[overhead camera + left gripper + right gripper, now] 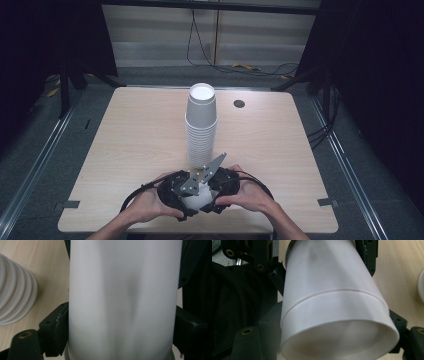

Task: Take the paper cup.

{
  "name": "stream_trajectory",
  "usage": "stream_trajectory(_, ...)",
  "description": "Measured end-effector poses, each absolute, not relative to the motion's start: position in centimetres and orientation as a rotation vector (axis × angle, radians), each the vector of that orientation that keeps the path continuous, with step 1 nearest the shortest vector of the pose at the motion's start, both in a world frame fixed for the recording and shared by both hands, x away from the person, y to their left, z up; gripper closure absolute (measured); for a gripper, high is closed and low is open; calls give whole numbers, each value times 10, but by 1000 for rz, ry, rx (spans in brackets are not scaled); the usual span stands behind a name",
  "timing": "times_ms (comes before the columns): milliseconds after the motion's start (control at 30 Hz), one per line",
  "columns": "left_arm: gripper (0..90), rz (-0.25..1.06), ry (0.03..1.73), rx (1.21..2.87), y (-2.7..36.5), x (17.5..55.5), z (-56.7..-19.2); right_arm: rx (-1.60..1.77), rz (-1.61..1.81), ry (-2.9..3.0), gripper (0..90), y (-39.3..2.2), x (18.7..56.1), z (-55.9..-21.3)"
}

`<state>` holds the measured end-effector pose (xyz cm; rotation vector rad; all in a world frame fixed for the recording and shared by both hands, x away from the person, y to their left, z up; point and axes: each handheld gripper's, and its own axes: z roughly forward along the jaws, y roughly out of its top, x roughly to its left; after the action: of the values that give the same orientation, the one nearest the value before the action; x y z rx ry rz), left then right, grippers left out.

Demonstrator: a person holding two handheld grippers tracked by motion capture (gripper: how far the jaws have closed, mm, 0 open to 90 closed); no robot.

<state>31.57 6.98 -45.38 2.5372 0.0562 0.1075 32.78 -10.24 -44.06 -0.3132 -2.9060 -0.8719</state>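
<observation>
Where the nested cups (196,199) sit: lower centre of the high view, lying sideways between the two hands, just in front of the stack (201,127).
Left gripper (186,198): jaws pressed on the narrow base end, with a faint dent in the wall.
Right gripper (208,197): jaws clamped on the wide mouth end, near the rim.
Step in hand: likely pulling the two nested cups apart, one end to each tool.
Next move: probably a straight pull along the cups' axis, with a light squeeze so the paper does not crush.
Count, held: two cups, by the two rims in the right gripper view.
Count, stack: one upside-down tower, with many rims too fine to number.
Count, tools: two.
Table (130,135): one, with one round hole (239,103) at upper right.
</observation>
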Motion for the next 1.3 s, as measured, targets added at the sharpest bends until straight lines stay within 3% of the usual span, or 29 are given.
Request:
stream_trajectory(367,133,57,55,2497,75,319,-452,-307,-879,-2903,226,-105,328,-438)
stream_trajectory(1033,134,116,24,2376,86,317,-445,-307,-897,-2908,234,-109,327,-434)
stream_trajectory(1300,140,71,35,2307,92,321,-444,-298,-902,-2909,235,-109,327,-434)
